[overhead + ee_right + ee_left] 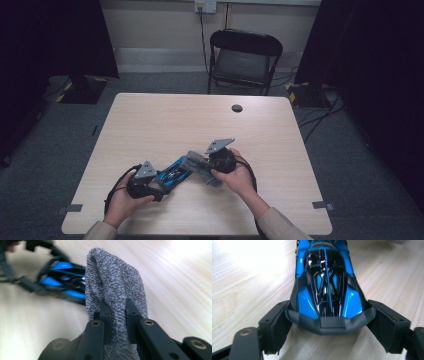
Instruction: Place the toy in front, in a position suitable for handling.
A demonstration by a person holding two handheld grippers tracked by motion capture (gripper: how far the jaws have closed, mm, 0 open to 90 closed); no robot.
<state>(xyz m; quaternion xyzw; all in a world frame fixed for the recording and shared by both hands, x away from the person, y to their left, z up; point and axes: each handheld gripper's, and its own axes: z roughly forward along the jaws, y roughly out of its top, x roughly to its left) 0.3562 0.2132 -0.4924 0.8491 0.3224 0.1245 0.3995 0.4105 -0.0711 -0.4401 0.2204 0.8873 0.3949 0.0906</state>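
A blue and black toy car (175,172) lies on the wooden table (200,120) near its front edge. My left gripper (161,185) has one end of it: in the left gripper view the car (325,282) points away and its black bumper sits between the pads (277,322), which touch both of its sides. My right gripper (204,167) is shut on a grey towelling cloth (197,164). In the right gripper view the cloth (112,280) stands bunched up between the closed fingers (106,315), right beside the car (62,282).
A black folding chair (245,55) stands beyond the table's far edge. A round cable hole (237,108) sits near the far middle of the tabletop. Dark curtains and stand bases flank the table on both sides.
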